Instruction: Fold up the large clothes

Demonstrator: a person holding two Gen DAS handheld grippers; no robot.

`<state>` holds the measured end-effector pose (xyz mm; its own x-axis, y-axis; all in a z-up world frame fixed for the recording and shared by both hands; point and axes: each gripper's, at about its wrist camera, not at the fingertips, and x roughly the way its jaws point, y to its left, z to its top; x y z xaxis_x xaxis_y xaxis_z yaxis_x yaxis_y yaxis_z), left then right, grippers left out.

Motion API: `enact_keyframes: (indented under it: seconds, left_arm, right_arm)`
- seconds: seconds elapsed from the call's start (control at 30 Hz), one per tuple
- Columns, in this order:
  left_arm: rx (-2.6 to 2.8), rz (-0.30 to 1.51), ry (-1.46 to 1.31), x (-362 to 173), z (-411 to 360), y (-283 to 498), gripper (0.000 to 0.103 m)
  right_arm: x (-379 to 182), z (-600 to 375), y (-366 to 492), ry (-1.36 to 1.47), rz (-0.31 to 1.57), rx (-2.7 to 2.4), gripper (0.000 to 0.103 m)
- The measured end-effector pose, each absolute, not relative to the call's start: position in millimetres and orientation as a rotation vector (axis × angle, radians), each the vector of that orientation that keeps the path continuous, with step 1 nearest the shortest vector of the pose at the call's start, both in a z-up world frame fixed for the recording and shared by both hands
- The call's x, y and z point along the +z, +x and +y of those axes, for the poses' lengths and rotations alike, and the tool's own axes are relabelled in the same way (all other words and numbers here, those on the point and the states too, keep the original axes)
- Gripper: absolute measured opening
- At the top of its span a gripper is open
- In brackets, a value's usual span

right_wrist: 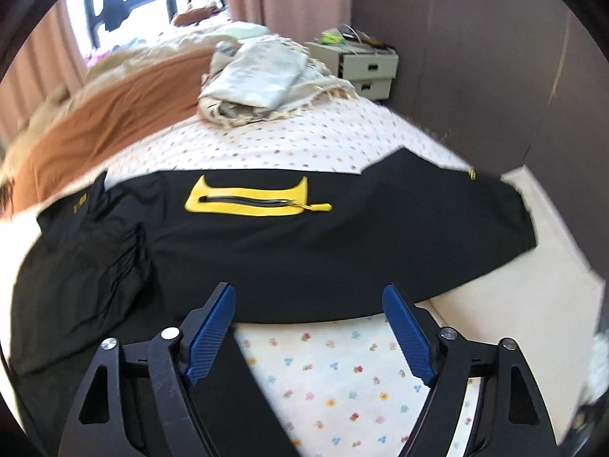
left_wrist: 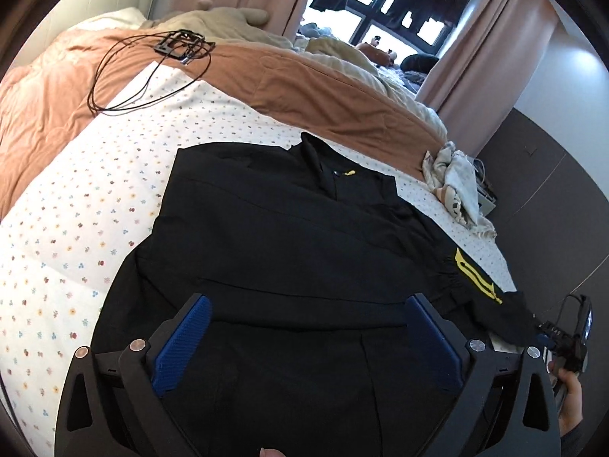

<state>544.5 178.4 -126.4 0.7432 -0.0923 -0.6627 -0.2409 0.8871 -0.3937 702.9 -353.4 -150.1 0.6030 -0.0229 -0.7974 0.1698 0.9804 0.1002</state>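
- My left hand-held gripper [left_wrist: 304, 337] hangs over the black jacket [left_wrist: 289, 236], blue pads spread wide, nothing between them.
- My right hand-held gripper [right_wrist: 309, 327] is also apart, empty, above the jacket's near hem and the flowered bed sheet [right_wrist: 342, 373].
- The jacket lies spread flat on the bed, its yellow pocket patch [right_wrist: 247, 200] facing up.
- A crumpled pale blanket [right_wrist: 262, 83] sits beyond it.

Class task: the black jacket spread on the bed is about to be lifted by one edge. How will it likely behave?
The black jacket is thin, creased cloth, so it will probably sag limply rather than hold shape. Its gathered cuff suggests it bunches easily. On the floral sheet it would likely drag and wrinkle.
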Motion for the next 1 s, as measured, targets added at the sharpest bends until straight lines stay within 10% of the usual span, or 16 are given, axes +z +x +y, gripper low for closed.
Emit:
enact_keyframes:
  seconds: [0.53,1.0]
  left_arm:
    - [0.114,0.725,-0.475,-143,149,555,0.102]
    - [0.117,0.714,-0.545,-144,165,548,0.102]
  right_arm:
    - [-231,-427,723,0.536,0.849,-0.130,0.051]
    - [-234,-432,715,0.606,0.925,-0.203,0.050]
